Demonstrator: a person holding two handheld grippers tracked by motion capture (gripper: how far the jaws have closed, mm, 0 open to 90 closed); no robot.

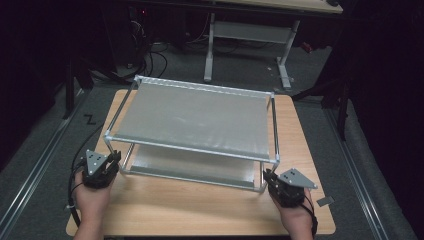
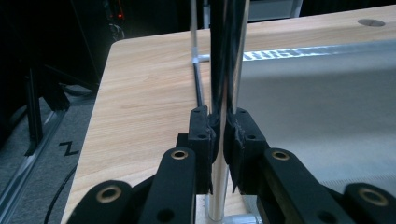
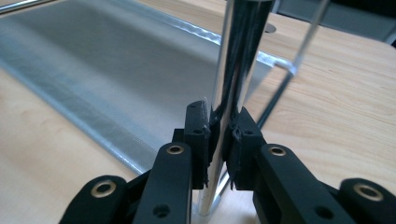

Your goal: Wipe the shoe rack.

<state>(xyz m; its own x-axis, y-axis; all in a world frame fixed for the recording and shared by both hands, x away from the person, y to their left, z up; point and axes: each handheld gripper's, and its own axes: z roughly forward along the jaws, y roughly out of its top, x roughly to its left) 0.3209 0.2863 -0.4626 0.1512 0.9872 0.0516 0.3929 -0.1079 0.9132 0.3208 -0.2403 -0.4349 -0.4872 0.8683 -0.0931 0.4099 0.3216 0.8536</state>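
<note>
Both front posts of the two-tier rack (image 1: 192, 120) clamped, one per hand-held gripper (left (image 1: 116, 159), right (image 1: 268, 178)); rack on table (image 1: 200, 210), relocation pending.

The room is dim, and darkness swallows the upper corners and both sides of the high view. A light wooden bench (image 1: 200, 215) with rounded corners fills the lower middle, standing on grey carpeted floor (image 1: 45, 125). Metal floor rails (image 1: 30, 177) run diagonally at lower left and lower right. At top centre stands a second table with a white metal frame (image 1: 250, 35), black cables (image 1: 155, 60) coiled on the floor to its left.
</note>
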